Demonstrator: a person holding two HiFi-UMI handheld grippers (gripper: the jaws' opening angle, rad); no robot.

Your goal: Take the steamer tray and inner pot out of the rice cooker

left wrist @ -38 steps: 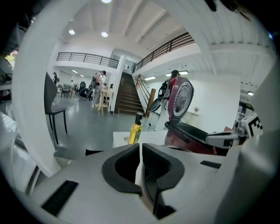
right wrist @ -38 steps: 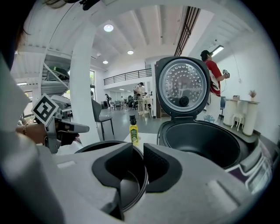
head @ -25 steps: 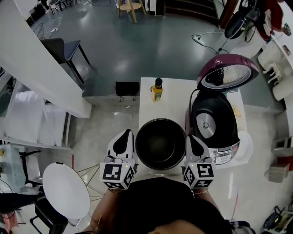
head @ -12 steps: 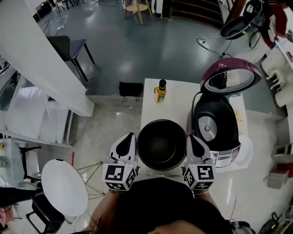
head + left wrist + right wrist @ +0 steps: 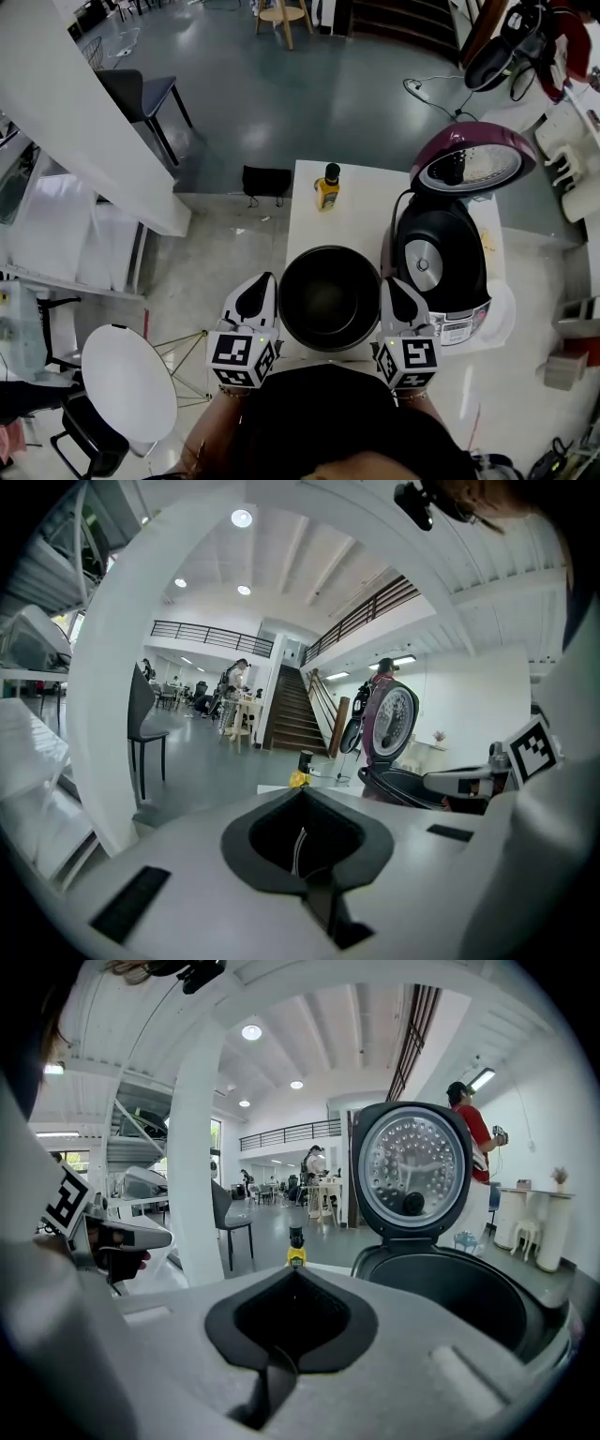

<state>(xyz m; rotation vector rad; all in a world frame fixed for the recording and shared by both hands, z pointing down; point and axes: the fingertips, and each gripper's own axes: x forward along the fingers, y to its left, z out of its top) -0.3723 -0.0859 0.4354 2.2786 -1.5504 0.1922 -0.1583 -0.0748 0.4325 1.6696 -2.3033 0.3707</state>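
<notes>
The black inner pot [image 5: 328, 298] is out of the rice cooker [image 5: 441, 267]. It sits over the near left part of the white table [image 5: 361, 211], its rim reaching the table's near and left edges. The left gripper [image 5: 268, 277] and right gripper [image 5: 388, 280] flank it, each right against the rim. Both pairs of jaws are pressed together with nothing between them. Whether the pot rests on the table cannot be told.

The cooker fills the table's right half, just beside the pot, with its lid [image 5: 469, 161] standing up at the far end. A yellow bottle [image 5: 327, 187] stands near the far left corner, well apart from the pot, with bare tabletop between them. Left of the table lies open floor [image 5: 216, 244].
</notes>
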